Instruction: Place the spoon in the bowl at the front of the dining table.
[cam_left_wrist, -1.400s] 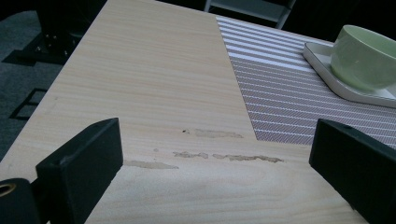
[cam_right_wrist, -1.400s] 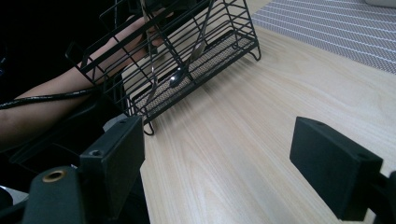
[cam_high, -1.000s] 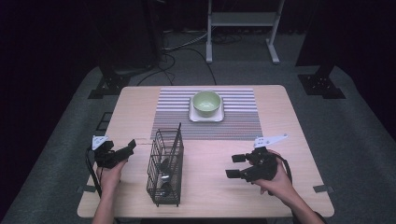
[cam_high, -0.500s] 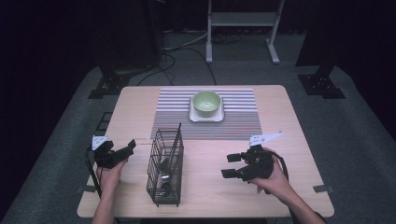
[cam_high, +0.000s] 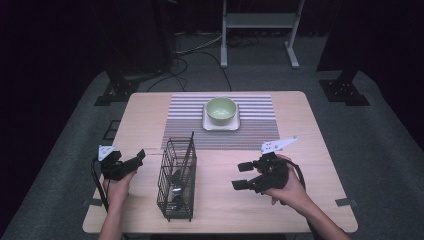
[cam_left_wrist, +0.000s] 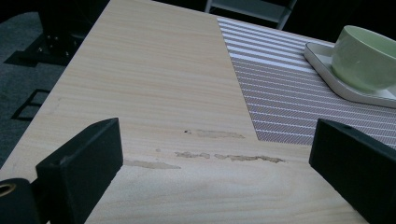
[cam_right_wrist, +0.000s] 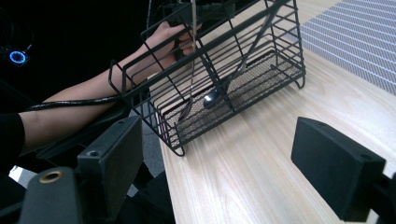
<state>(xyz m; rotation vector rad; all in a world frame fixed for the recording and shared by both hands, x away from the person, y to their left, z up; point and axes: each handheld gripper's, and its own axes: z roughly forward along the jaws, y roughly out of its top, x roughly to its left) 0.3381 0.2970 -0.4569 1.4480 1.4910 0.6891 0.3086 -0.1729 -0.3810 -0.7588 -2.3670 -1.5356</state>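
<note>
A black wire basket (cam_high: 177, 181) stands near the table's front, left of centre, with a spoon (cam_right_wrist: 209, 99) and other long utensils leaning inside it. In the right gripper view the basket (cam_right_wrist: 219, 74) lies just beyond my open jaws. My right gripper (cam_high: 242, 176) is open, a short way right of the basket and pointing at it, empty. My left gripper (cam_high: 136, 160) is open and empty, left of the basket near the table's left edge. A green bowl (cam_high: 221, 110) sits on a white square plate (cam_high: 235, 125) on the striped placemat (cam_high: 190, 120).
In the left gripper view, bare wood with a few scuff marks lies between the jaws; the placemat (cam_left_wrist: 299, 102), plate (cam_left_wrist: 322, 58) and bowl (cam_left_wrist: 369, 56) are at the far right. Dark floor, stands and cables surround the table (cam_high: 310, 130).
My right gripper has moved left, closer to the wire basket, staying open. The left gripper and the basket have not moved.
</note>
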